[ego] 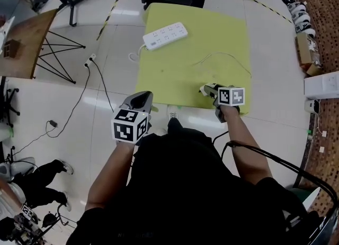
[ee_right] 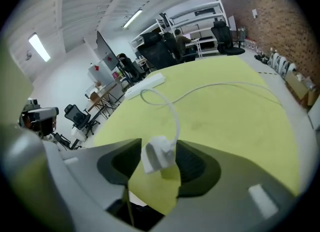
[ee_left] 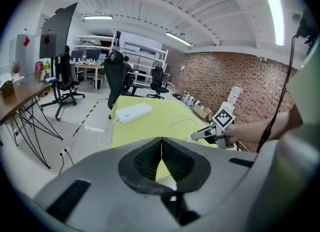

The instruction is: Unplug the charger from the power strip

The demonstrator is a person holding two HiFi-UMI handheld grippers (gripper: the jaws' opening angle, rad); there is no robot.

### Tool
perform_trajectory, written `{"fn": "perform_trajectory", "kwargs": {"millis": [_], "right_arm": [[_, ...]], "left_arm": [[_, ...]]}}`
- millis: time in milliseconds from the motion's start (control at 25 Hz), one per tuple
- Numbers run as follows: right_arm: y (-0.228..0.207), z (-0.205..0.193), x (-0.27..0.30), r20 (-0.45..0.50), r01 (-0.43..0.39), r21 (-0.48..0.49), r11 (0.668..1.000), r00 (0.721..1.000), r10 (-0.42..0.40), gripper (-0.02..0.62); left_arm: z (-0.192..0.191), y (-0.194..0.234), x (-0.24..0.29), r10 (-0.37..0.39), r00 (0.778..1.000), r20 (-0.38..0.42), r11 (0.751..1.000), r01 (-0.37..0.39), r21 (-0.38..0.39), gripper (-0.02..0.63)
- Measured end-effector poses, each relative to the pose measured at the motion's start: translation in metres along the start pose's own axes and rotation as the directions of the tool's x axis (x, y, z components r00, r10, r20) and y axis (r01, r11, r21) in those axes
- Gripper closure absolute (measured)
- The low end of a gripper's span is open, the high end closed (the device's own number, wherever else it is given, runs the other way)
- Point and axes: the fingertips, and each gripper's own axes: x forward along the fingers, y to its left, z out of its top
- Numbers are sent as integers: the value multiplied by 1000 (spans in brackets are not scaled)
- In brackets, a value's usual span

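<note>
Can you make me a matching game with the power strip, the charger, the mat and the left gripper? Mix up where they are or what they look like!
Things:
1. power strip
2. charger
3. mat
4. left gripper

Clues:
A. yellow-green, under the power strip
B. jaws together, nothing in them
C. between the open jaws of the right gripper
D. white, at the mat's far end

Pairs: 1-D, 2-C, 3-A, 4-B

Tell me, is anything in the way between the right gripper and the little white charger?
Nothing visible is. The charger lies right between the right gripper's open fingers, with its white cable trailing away across the yellow table.
</note>
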Motion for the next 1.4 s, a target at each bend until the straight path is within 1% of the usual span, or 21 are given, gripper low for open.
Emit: {"fn": "perform_trajectory", "kwargs": {"millis": [120, 160, 360, 440, 520, 560, 640, 680, 720, 840, 960, 1040, 1160, 1280, 1400], "right_arm": [[-10, -2, -6, 0, 52, -1, 999, 999, -52, 340], [-13, -4, -8, -1, 65, -2, 998, 998, -65, 333], [-10, -7, -21, 17, 96, -37, 995, 995, -95, 331], [-3, -6, -30, 41, 100, -53, 994, 994, -98, 338], [6, 0, -42, 103, 107, -62, 992, 990, -100, 369], [12, 5, -50, 143, 111, -65, 992, 985, -101, 402], [28, 13, -68, 219, 116, -76, 990, 971, -97, 504], [37, 16, -77, 249, 114, -87, 990, 964, -89, 556], [47, 18, -86, 272, 106, -101, 989, 959, -75, 594], [80, 18, -111, 321, 55, -137, 989, 947, -8, 594], [109, 18, -129, 363, -19, -147, 989, 929, 72, 594], [123, 16, -135, 375, -57, -154, 986, 920, 112, 594], [140, 16, -142, 380, -83, -184, 979, 913, 149, 594], [161, 17, -149, 380, -98, -221, 970, 907, 178, 594], [183, 18, -163, 379, -102, -296, 950, 900, 215, 594]], "left_arm": [[2, 0, -5, -2, 1000, 17, 1000, 1, 2, 598], [3, -1, -6, -4, 1000, 20, 1000, 3, 4, 598], [3, -4, -8, -25, 999, 29, 1000, 25, 16, 598], [3, -7, -8, -37, 999, 34, 999, 36, 21, 598], [2, -12, -9, -50, 998, 39, 999, 49, 24, 598], [0, -14, -10, -57, 998, 40, 998, 56, 25, 598], [-5, -21, -13, -72, 997, 38, 997, 71, 23, 598], [-8, -24, -14, -80, 996, 36, 997, 79, 22, 598], [-12, -28, -15, -88, 996, 34, 996, 87, 20, 598], [-23, -39, -18, -114, 993, 33, 993, 114, 10, 598], [-28, -48, -22, -133, 990, 46, 991, 132, 8, 598], [-32, -53, -28, -139, 989, 55, 990, 139, 3, 598], [-34, -58, -38, -135, 988, 70, 991, 136, -7, 598], [-36, -55, -47, -111, 991, 77, 993, 113, -17, 598], [-32, -56, -52, -88, 991, 97, 995, 91, -30, 598]]}}
